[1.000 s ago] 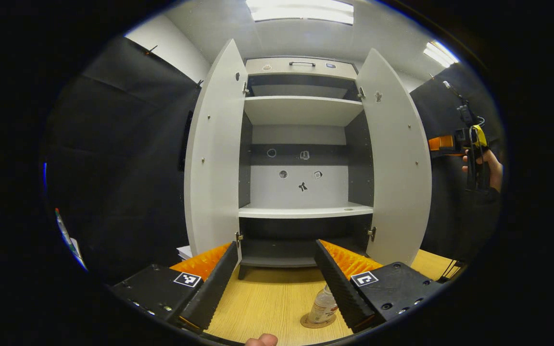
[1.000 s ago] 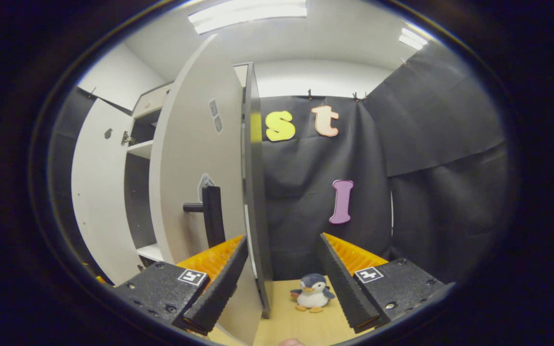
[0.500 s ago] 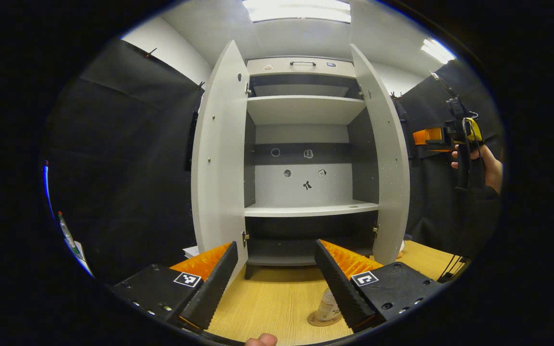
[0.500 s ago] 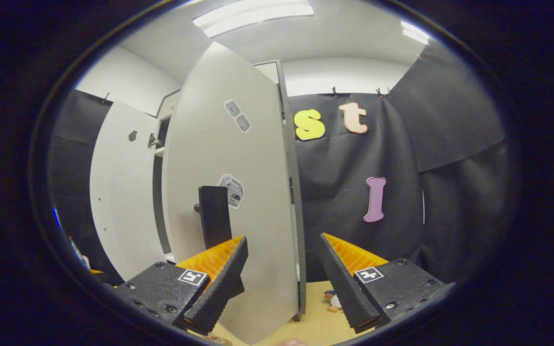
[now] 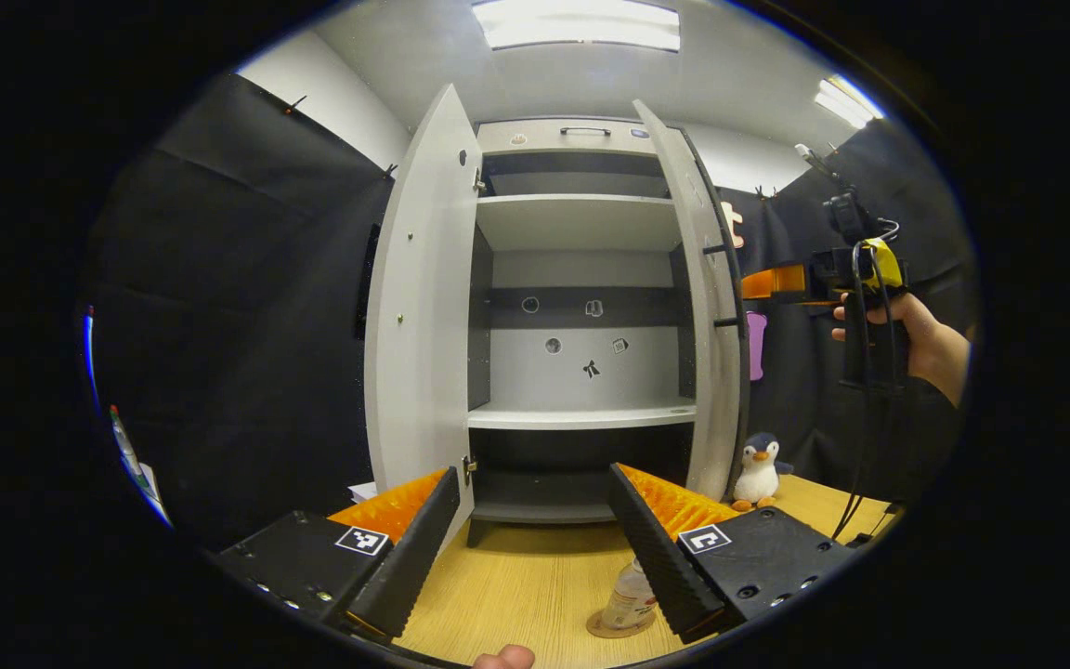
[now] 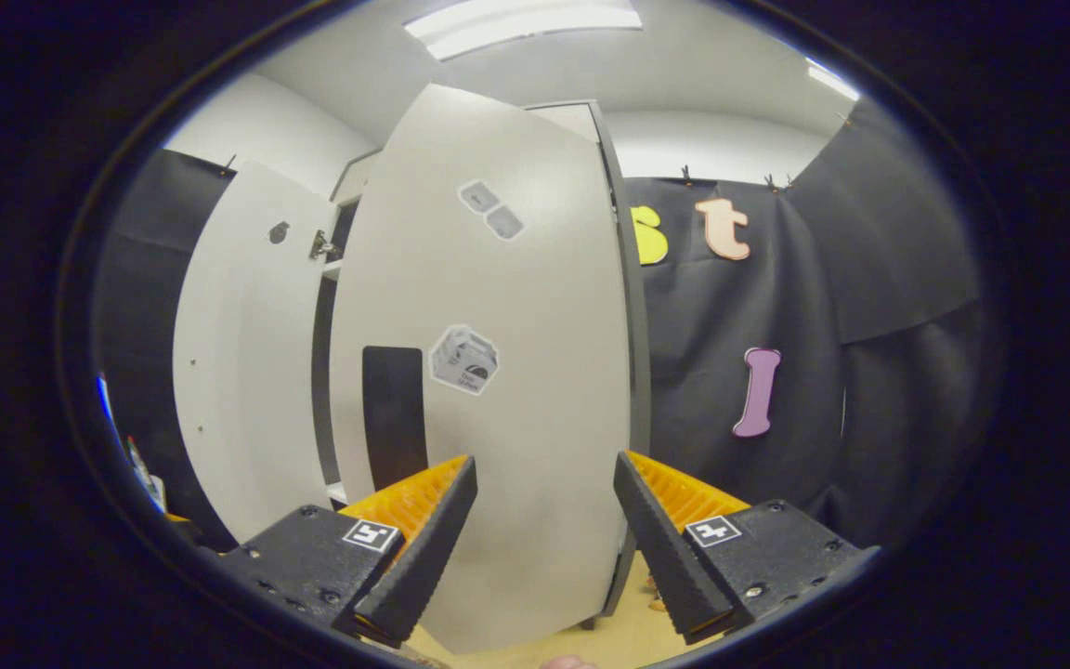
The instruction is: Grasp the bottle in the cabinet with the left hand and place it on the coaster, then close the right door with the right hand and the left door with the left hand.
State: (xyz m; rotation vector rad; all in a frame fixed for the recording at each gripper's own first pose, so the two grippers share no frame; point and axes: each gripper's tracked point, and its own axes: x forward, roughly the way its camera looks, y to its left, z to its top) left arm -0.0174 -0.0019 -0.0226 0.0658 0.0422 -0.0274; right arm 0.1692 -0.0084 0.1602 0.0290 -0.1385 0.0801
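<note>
With the bottle point(image 5: 630, 597) standing upright on the coaster point(image 5: 616, 624) on the surface point(image 5: 526, 581), the left gripper point(image 5: 530, 548) hangs above and in front of the cabinet point(image 5: 578, 325), fingers spread wide, nothing between them. Bottle: small, clear plastic, pale label round the body; the near finger hides its top and right side. Coaster: thin round tan disc, edge showing under the bottle base. Both sit near the front of the surface, well apart from the cabinet foot. Left door point(image 5: 419, 316) stands fully open, edge toward the left gripper view. Right door point(image 5: 704, 307) is partway swung, seen nearly edge-on in the left gripper view with its dark handle point(image 5: 726, 283) on the outer face. Shelves inside are bare apart from small stickers on the back panel. Penguin toy point(image 5: 758, 469) stands on the surface just right of the right door. Right gripper point(image 6: 540, 544) faces the outer face of the right door point(image 6: 489, 372) up close, fingers wide apart, nothing gripped; cannot tell whether they touch the panel. Handle point(image 6: 394, 418) sits left of centre on that face, a sticker point(image 6: 463, 358) beside it. In the left gripper view the right gripper point(image 5: 781, 283) shows farther off, held by a hand point(image 5: 916, 330), near the door's outer side.
</note>
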